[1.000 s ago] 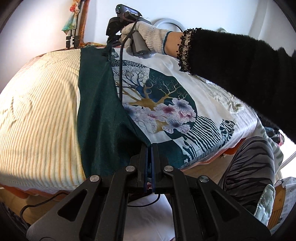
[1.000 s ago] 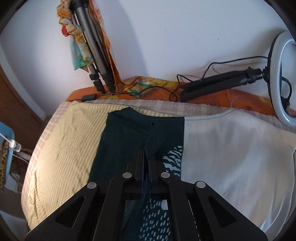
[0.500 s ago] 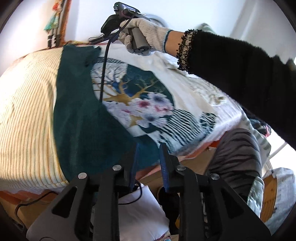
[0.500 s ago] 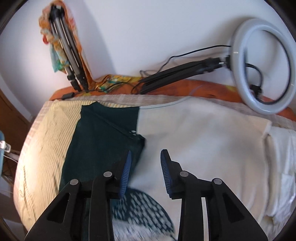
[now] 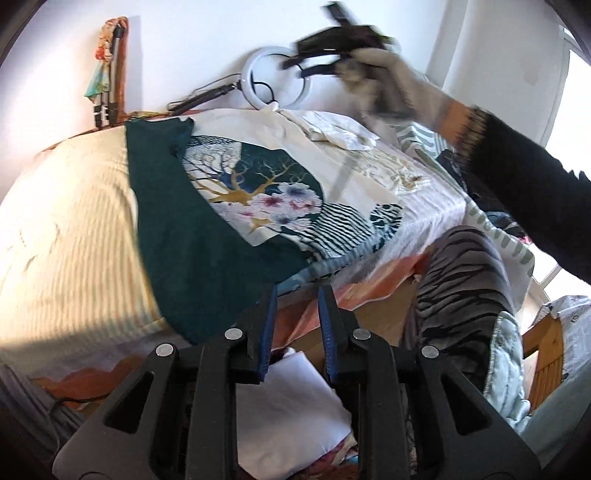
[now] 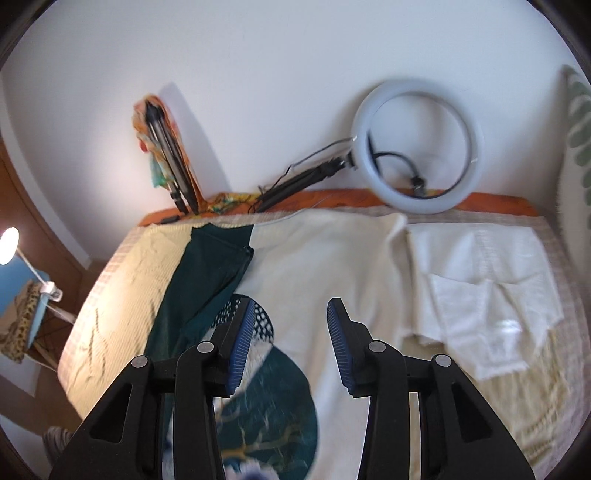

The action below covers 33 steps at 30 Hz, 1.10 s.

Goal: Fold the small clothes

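Note:
A cream T-shirt with a round tree-and-flower print [image 5: 266,192] lies flat on the bed, its dark green side [image 5: 184,229] folded over along the left. It also shows in the right wrist view [image 6: 317,288]. My left gripper [image 5: 295,325] is open and empty, off the bed's near edge just below the shirt's hem. My right gripper [image 6: 290,343] is open and empty, raised above the shirt's upper part. In the left wrist view it appears blurred [image 5: 332,33] high over the far side.
The bed has a striped cream cover [image 5: 66,236]. Folded white cloths [image 6: 491,291] lie to the right of the shirt. A ring light [image 6: 417,147] and tripods [image 6: 170,155] lean on the wall behind. The person's striped trouser leg [image 5: 461,280] is at the bed's edge.
Both grippers have opened and let go of the shirt's green side. The left one has drawn back off the bed edge. The right one has lifted up and to the right.

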Motion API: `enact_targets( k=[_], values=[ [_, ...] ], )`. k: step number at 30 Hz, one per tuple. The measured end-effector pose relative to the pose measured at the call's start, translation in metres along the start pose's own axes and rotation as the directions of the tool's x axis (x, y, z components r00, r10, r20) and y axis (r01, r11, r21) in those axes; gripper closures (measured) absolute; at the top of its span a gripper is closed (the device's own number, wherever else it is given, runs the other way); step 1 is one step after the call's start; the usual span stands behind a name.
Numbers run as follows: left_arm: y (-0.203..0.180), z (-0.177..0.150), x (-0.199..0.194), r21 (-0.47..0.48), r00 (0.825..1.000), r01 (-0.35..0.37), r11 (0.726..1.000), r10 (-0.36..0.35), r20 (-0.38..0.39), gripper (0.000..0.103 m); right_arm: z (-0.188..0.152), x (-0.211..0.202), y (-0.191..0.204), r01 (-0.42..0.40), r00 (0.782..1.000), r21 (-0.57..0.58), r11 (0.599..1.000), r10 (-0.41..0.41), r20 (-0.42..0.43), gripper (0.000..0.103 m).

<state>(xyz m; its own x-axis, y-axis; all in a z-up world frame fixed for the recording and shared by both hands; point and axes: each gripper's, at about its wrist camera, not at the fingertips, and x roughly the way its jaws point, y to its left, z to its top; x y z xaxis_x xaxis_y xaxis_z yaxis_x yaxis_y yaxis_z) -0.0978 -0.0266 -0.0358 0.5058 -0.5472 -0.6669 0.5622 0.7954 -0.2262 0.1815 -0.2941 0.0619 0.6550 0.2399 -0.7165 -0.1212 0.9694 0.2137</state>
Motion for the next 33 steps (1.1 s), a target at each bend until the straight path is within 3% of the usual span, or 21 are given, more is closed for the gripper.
enact_targets(
  k=[7, 12, 23, 25, 27, 29, 33],
  values=[
    [0.003, 0.01, 0.016, -0.039, 0.999, -0.046, 0.998, 0.046, 0.002, 0.081, -0.051, -0.046, -0.02, 0.039, 0.998, -0.012, 0.999, -0.038, 0.048, 0.064],
    [-0.024, 0.029, 0.039, 0.01, 0.998, -0.051, 0.999, 0.05, 0.031, 0.081, -0.07, -0.063, -0.04, 0.048, 0.998, -0.011, 0.999, -0.048, 0.045, 0.064],
    [-0.11, 0.085, 0.134, 0.1, 0.996, 0.084, 0.991, -0.084, -0.004, 0.081, -0.094, -0.103, -0.11, 0.054, 0.998, 0.052, 0.997, -0.056, 0.042, 0.064],
    [-0.122, 0.092, 0.151, 0.09, 0.993, 0.113, 0.989, -0.112, -0.024, 0.079, -0.097, -0.104, -0.122, 0.056, 0.998, 0.071, 0.996, -0.059, 0.037, 0.064],
    [-0.132, 0.099, 0.17, 0.072, 0.988, 0.147, 0.987, -0.143, -0.052, 0.063, -0.1, -0.103, -0.136, 0.051, 0.998, 0.099, 0.994, -0.055, 0.03, 0.064],
    [-0.141, 0.102, 0.187, 0.076, 0.985, 0.161, 0.984, -0.155, -0.077, 0.055, -0.102, -0.101, -0.146, 0.047, 0.999, 0.115, 0.992, -0.05, 0.022, 0.064],
    [-0.162, 0.104, 0.216, 0.122, 0.984, 0.14, 0.983, -0.125, -0.126, 0.053, -0.106, -0.089, -0.165, 0.018, 1.0, 0.145, 0.989, -0.018, -0.005, 0.064]
  ],
)
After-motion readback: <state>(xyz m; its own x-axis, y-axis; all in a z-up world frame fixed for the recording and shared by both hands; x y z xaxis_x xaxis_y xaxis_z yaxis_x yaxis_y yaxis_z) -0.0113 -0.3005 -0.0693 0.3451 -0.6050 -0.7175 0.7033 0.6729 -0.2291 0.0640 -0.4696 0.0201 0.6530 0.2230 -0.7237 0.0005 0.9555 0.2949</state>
